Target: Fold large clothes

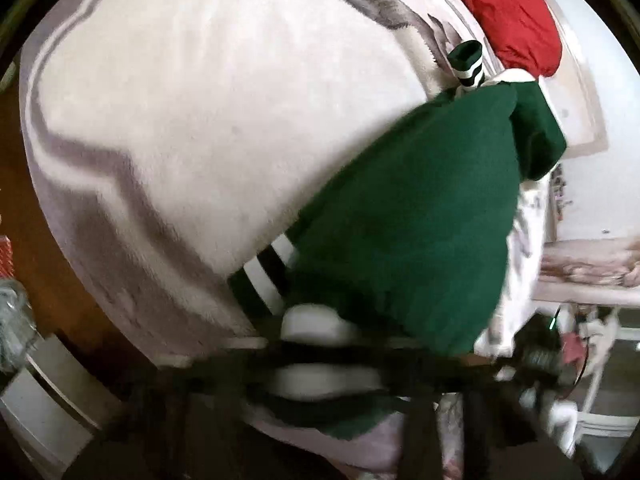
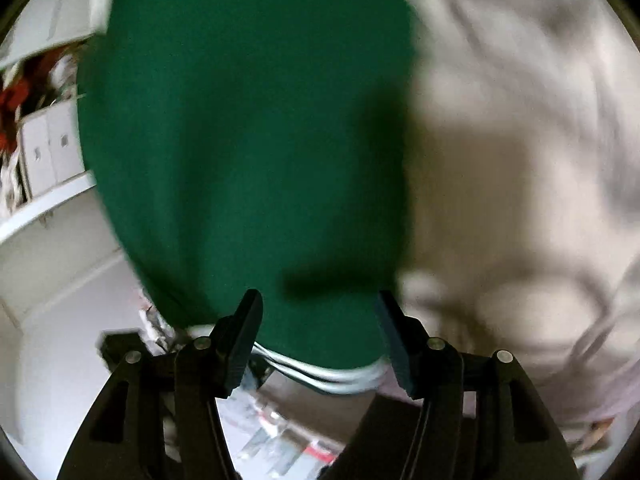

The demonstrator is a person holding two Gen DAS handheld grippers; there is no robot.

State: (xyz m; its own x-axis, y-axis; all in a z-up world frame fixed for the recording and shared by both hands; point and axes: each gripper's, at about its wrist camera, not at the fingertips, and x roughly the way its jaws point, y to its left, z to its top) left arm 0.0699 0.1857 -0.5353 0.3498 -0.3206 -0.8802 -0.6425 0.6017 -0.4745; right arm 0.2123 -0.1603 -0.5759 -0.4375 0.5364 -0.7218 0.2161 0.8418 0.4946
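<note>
A large green knit garment (image 1: 404, 232) with white and black striped cuffs lies on a white fleece blanket (image 1: 208, 120). One striped cuff (image 1: 468, 65) sticks up at its far end. My left gripper (image 1: 320, 344) is blurred at the bottom of its view, with green cloth and a white band bunched around its fingers; whether it grips them is unclear. In the right wrist view the garment (image 2: 248, 152) fills the upper middle over the blanket (image 2: 520, 160). My right gripper (image 2: 318, 310) is open and empty, its fingertips just above the garment's striped hem (image 2: 336, 378).
A red cushion (image 1: 508, 12) lies at the far end of the bed. White shelving (image 2: 44, 168) with boxes stands to the left in the right wrist view. A brown wooden floor (image 1: 44, 272) and white furniture (image 1: 48, 400) lie beside the bed.
</note>
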